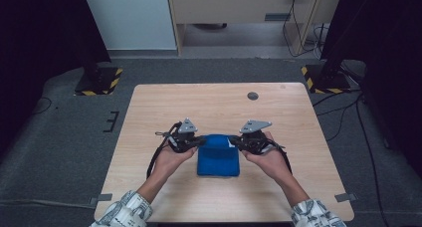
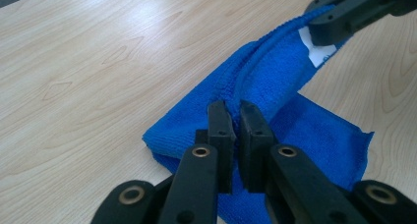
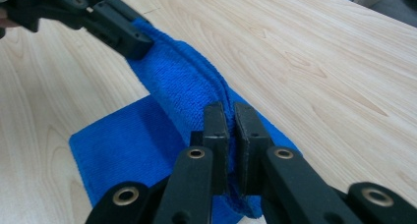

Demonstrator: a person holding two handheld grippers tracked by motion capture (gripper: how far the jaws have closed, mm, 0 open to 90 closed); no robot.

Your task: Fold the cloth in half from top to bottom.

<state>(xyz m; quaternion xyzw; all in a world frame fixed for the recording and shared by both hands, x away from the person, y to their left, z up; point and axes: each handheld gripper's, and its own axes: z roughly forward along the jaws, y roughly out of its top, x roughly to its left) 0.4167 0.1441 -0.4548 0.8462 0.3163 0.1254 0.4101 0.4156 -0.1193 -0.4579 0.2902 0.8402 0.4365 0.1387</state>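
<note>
Nearest the person, 2 sleeved forearms are coming in over the near edge of the table point(image 1: 149, 197). The blue cloth point(image 1: 218, 160) is lying just ahead of them, its near part flat on the wood and its far edge lifted. The left gripper point(image 1: 198, 142) is pinching that edge at 1 corner, jaws nearly together on the cloth; the right gripper point(image 1: 235, 143) is pinching the other corner, by the white tag point(image 2: 314, 54), the same way. The raised edge is stretching as a ridge between them. This is looking like a fold under way. Next, both grippers likely need to be carrying the edge together toward the near hem, level, before letting go
</note>
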